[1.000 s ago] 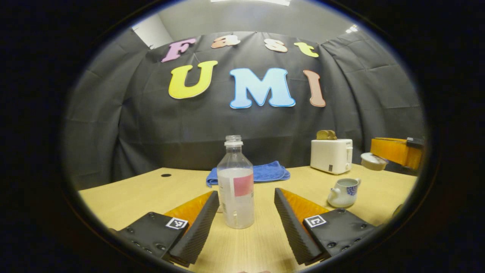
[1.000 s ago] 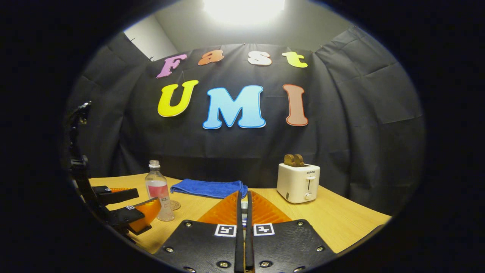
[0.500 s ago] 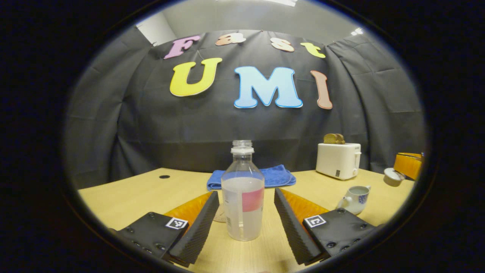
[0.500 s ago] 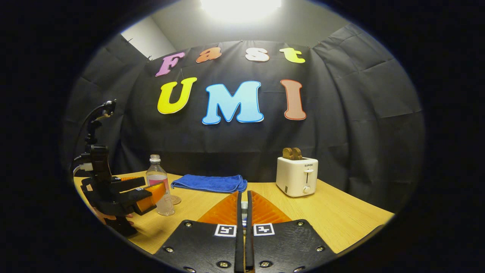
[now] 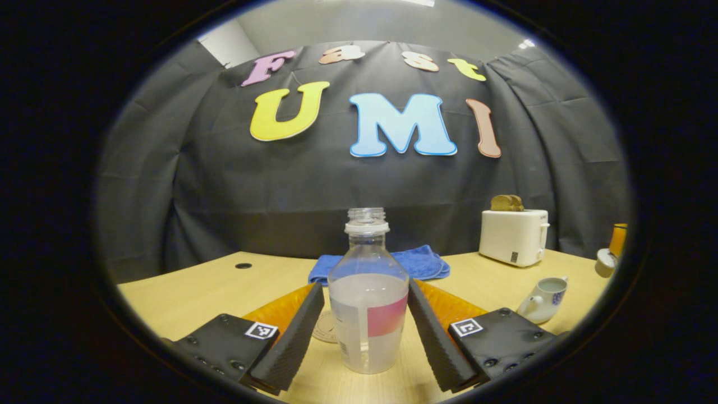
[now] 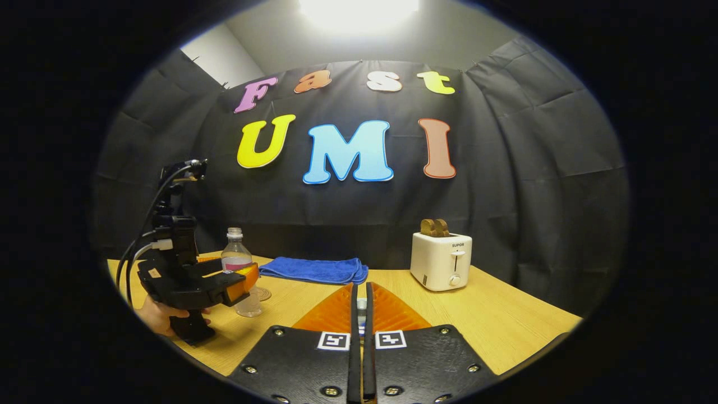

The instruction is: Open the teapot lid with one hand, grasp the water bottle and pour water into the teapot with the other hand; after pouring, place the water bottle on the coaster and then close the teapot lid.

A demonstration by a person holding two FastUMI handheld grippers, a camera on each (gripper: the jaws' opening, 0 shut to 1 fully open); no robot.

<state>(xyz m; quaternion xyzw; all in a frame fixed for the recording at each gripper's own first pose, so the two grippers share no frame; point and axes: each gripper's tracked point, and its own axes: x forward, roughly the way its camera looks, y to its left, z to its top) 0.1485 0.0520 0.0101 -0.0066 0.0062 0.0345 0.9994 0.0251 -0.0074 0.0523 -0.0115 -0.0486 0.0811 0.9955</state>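
Bare counter lay open at lower left; the water bottle blocked centre, teapot and toaster stood right.

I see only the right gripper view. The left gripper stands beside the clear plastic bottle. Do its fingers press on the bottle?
Observer: It seems not. In the left gripper view the clear plastic water bottle stands upright on the table, between the open fingers of the left gripper, which lie close along both its sides.
Operator: Thank you. And where is the teapot? I cannot find it in my view.
Observer: The small white teapot with a blue pattern stands on the table to the right of the bottle, open at the top, its spout toward the bottle.
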